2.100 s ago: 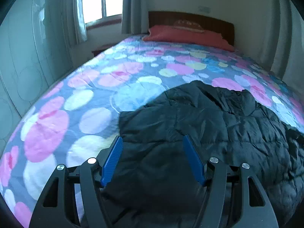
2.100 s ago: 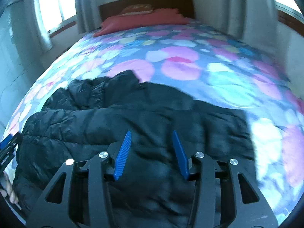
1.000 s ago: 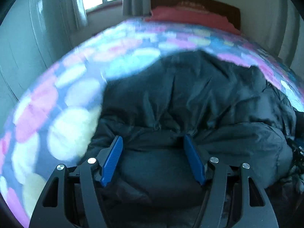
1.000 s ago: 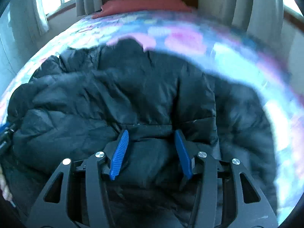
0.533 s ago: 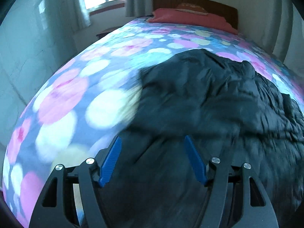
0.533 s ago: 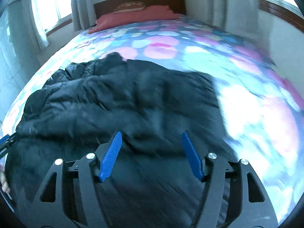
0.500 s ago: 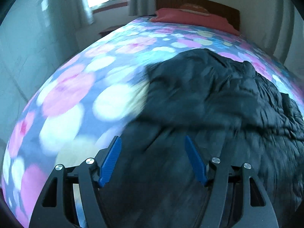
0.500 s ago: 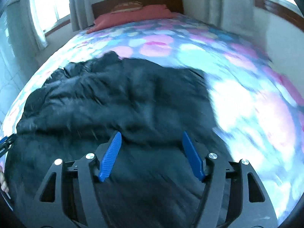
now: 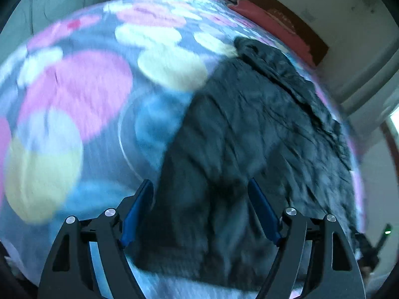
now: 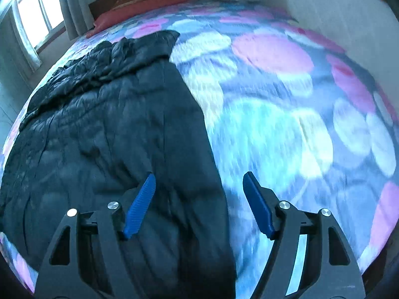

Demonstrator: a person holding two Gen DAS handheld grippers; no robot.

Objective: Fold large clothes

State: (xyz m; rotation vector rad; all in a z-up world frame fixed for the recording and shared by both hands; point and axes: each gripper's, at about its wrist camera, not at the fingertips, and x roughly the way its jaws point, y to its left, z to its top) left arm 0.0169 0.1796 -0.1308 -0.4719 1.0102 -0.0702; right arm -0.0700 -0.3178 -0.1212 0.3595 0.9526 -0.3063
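A large black quilted jacket lies spread on the bed; it also shows in the right wrist view. My left gripper is open and empty, hovering over the jacket's left near corner, with the hem just below the fingertips. My right gripper is open and empty, straddling the jacket's right edge: its left finger is over the black fabric, its right finger over the bedspread. The jacket's collar end points toward the headboard.
The bed is covered by a bedspread with pink, blue and yellow circles, also seen in the right wrist view. A red pillow and wooden headboard are at the far end. A window with curtains is at the left. Walls are close on both sides.
Both grippers have swung outward, the left toward the jacket's left edge, the right toward its right edge. Both stay open. The views are blurred by motion.
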